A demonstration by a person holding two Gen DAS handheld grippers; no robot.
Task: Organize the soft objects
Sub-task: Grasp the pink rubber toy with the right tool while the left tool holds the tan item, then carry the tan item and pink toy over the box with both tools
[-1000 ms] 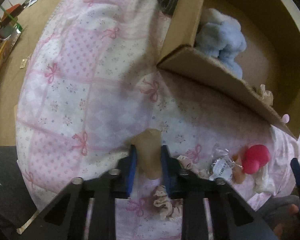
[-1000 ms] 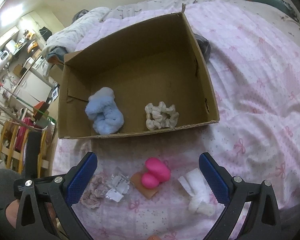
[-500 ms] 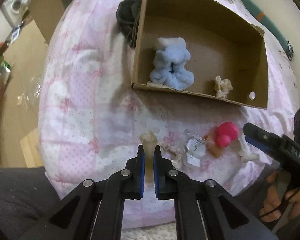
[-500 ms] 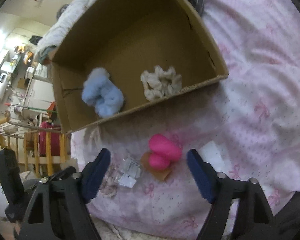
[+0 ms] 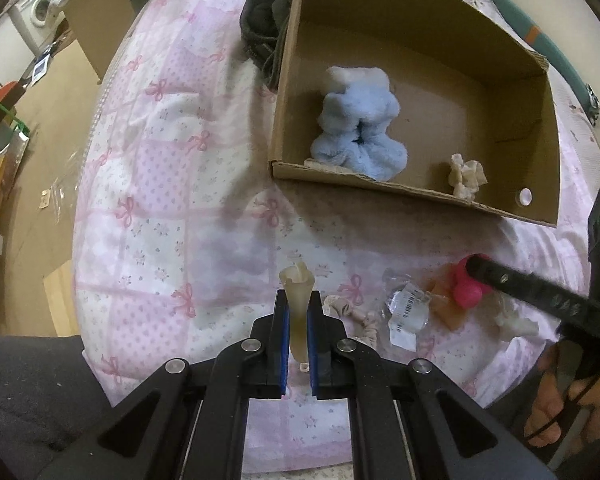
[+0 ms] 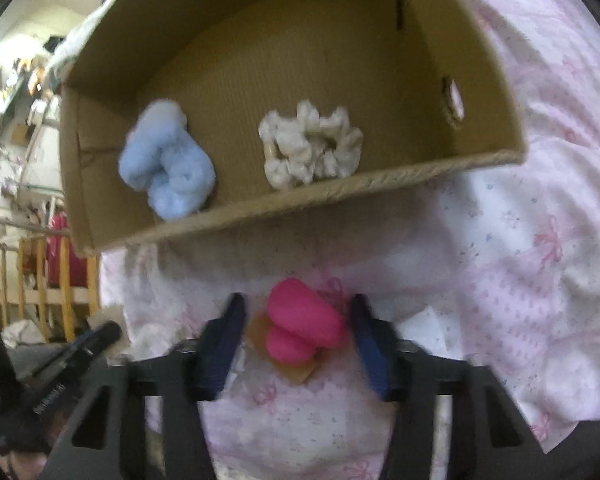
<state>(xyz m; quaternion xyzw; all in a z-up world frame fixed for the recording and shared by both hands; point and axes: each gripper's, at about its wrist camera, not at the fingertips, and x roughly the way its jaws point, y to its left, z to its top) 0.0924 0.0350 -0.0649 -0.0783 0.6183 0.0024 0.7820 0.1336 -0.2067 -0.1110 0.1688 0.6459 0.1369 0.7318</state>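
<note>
Left gripper point(image 5: 299, 316) is clamped narrow on a beige soft piece point(image 5: 297, 292), squeezed flat between the blue pads point(image 5: 283, 332), its top flaring out above the fingertips. It is held up off the pink bow-print quilt point(image 5: 160, 184), well short of the cardboard box point(image 5: 380, 188). My read: lifted to clear the box's near wall before carrying it in.

Right gripper point(image 6: 296, 320) has its jaws spread wide, straddling the pink soft toy point(image 6: 304, 332), one finger on each side. Contact not clear, blurry. The toy sits on a tan card point(image 6: 296, 370) lying on the quilt, just in front of the box. Looks like it is lined up to close on the toy, not yet pinched.

Box lies open-topped on the bed; already inside are a fluffy light blue scrunchie point(image 5: 358, 128) on the left and a cream scrunchie point(image 6: 310, 146) to its right, apart from each other. Plenty of bare floor behind them.

Still loose on the quilt between the grippers: a striped beige scrunchie point(image 5: 354, 314), a clear packet with barcode label point(image 5: 406, 308), a white ruffled piece point(image 5: 514, 318). Dark bundle of fabric point(image 5: 266, 36) lies beside the box's far left corner.

In the way: the box's near wall stands between both grippers and the drop zone. The right gripper's arm reaches across the loose pile, close to the left's route. The card may come up with the toy.
</note>
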